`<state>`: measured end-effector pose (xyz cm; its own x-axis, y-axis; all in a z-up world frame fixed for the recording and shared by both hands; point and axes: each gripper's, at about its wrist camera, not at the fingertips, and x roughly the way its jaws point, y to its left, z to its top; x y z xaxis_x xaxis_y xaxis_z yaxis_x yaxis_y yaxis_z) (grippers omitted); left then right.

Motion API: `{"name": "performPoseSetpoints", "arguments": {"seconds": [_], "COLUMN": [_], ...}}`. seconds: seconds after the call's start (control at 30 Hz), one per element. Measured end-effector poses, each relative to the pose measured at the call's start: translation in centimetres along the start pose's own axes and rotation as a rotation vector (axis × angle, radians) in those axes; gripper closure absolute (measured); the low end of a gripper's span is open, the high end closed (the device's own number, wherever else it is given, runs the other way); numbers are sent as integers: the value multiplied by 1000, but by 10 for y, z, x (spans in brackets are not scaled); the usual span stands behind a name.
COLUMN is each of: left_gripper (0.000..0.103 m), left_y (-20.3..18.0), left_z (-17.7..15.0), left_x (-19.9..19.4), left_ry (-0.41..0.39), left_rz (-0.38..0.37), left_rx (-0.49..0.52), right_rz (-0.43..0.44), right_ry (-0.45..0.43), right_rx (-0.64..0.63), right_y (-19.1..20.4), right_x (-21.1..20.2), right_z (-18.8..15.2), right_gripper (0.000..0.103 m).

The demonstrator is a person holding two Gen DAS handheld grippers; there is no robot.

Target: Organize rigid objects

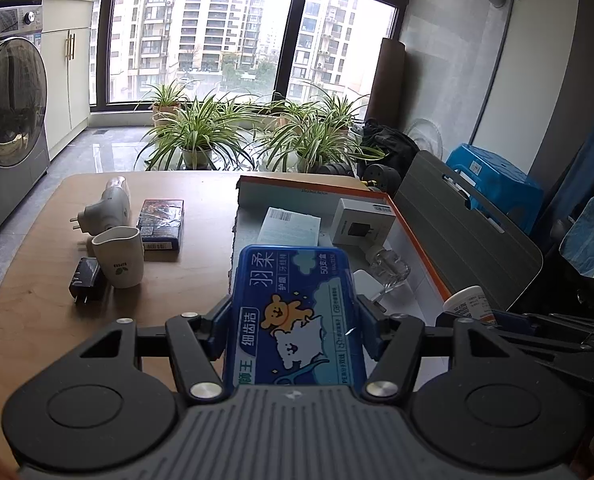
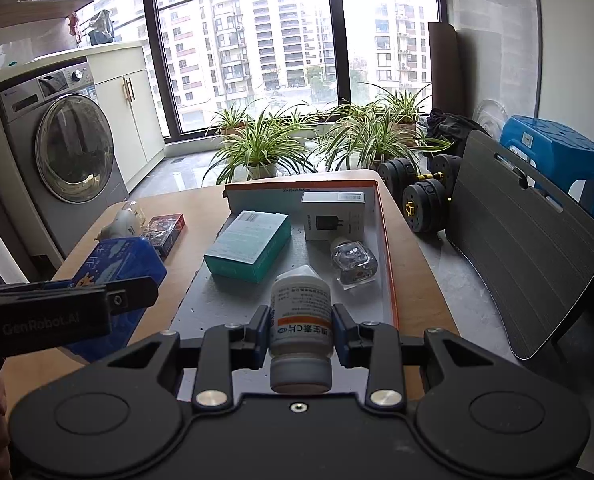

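Observation:
My left gripper (image 1: 295,316) is shut on a blue floss-pick box (image 1: 293,308), held above the near left edge of the orange-rimmed tray (image 1: 417,240). My right gripper (image 2: 300,330) is shut on a white pill bottle (image 2: 301,320), held over the tray's near end (image 2: 389,280). In the tray lie a teal box (image 2: 249,246), a white charger box (image 2: 333,216) and a clear glass bottle (image 2: 353,260). The blue box and left gripper also show at the left of the right wrist view (image 2: 117,264).
On the wooden table (image 1: 37,300) left of the tray stand a white cup (image 1: 119,256), a black plug adapter (image 1: 85,280), a white plug device (image 1: 105,208) and a dark card box (image 1: 161,224). A grey chair back (image 2: 525,248) and dumbbells (image 2: 421,196) are on the right.

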<state>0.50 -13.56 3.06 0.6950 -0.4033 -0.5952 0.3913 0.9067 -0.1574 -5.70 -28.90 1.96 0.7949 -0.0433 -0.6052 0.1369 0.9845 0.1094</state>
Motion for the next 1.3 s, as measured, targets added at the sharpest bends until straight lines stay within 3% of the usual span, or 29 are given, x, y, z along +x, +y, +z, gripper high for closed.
{"name": "performPoseSetpoints", "arguments": {"seconds": [1.3], "left_gripper": [40], "left_y": [0], "left_z": [-1], "left_x": [0], "left_ry": [10], "left_rz": [-2], "left_rx": [-16], "right_rz": [-1], "right_ry": [6], "right_rx": [-19], "right_y": [5], "right_x": [1], "right_z": [5], "right_gripper": [63]}}
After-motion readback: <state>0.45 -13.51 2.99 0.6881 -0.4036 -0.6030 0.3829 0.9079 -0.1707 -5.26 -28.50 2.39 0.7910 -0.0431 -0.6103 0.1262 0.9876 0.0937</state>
